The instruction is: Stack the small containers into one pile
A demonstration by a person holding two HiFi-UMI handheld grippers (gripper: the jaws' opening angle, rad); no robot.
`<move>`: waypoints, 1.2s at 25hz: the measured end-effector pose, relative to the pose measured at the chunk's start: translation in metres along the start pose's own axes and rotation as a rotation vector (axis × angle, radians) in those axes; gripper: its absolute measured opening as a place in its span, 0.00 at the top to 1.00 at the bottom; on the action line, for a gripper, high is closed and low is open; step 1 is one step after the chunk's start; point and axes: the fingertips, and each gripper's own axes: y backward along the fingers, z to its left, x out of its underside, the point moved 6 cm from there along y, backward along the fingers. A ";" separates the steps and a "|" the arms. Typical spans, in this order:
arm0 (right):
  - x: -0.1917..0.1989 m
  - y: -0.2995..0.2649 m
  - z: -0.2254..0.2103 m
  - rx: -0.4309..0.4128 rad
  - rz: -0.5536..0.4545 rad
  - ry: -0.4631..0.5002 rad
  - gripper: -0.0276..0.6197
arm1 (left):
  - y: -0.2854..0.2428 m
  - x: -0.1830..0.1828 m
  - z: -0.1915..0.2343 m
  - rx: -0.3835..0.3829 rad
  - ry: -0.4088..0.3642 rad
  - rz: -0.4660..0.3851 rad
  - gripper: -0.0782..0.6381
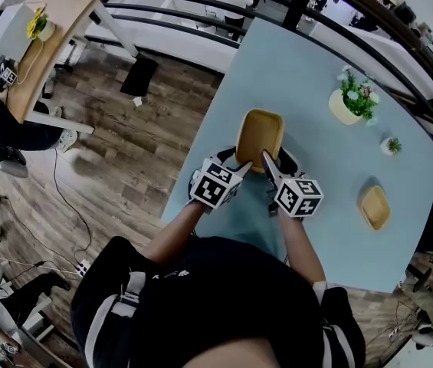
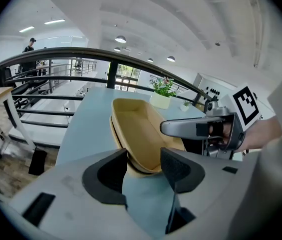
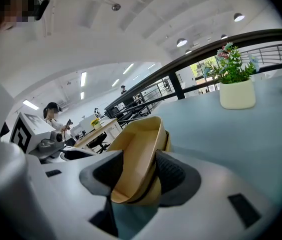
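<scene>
Pale blue table stretches ahead of both my claws. My right claw is clamped on a side wall of the nested containers, one pad inside and one outside. My left claw pinches the near end of the same pair, which sits tilted between them. A third container lies well off to the right of my right claw. I judge that two are stacked and one remains. Next I should either carry this pair over to it or release one claw to fetch it.
</scene>
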 end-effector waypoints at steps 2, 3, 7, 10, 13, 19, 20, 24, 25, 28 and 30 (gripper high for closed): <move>0.001 0.000 0.000 -0.002 0.003 0.000 0.63 | 0.001 0.001 0.001 0.000 0.002 0.003 0.60; 0.002 0.000 0.001 -0.003 0.005 0.000 0.63 | 0.002 0.002 0.001 0.000 0.005 0.006 0.60; 0.003 0.001 -0.001 0.002 0.011 -0.007 0.63 | 0.003 0.003 0.003 -0.006 0.013 0.013 0.60; 0.004 0.003 -0.003 0.015 0.010 -0.015 0.61 | 0.003 0.003 0.004 -0.009 0.017 0.010 0.60; 0.003 0.004 -0.005 0.030 -0.002 -0.023 0.60 | 0.007 0.003 0.007 -0.021 0.009 0.004 0.60; -0.006 0.022 -0.006 0.064 -0.067 -0.019 0.59 | 0.020 -0.003 0.009 -0.051 0.007 -0.061 0.60; -0.009 0.026 -0.005 0.069 -0.083 -0.017 0.60 | 0.023 -0.005 0.009 -0.052 0.007 -0.078 0.60; -0.015 0.048 -0.001 0.078 -0.143 -0.011 0.63 | 0.034 -0.013 0.002 -0.043 0.018 -0.139 0.64; -0.015 0.053 0.000 0.079 -0.158 -0.012 0.64 | 0.037 -0.014 -0.001 -0.043 0.016 -0.151 0.66; -0.016 0.069 0.005 0.082 -0.198 -0.017 0.66 | 0.046 -0.017 -0.010 -0.042 0.000 -0.179 0.72; -0.015 0.077 0.012 0.082 -0.222 -0.017 0.67 | 0.052 -0.016 -0.015 -0.037 -0.012 -0.199 0.74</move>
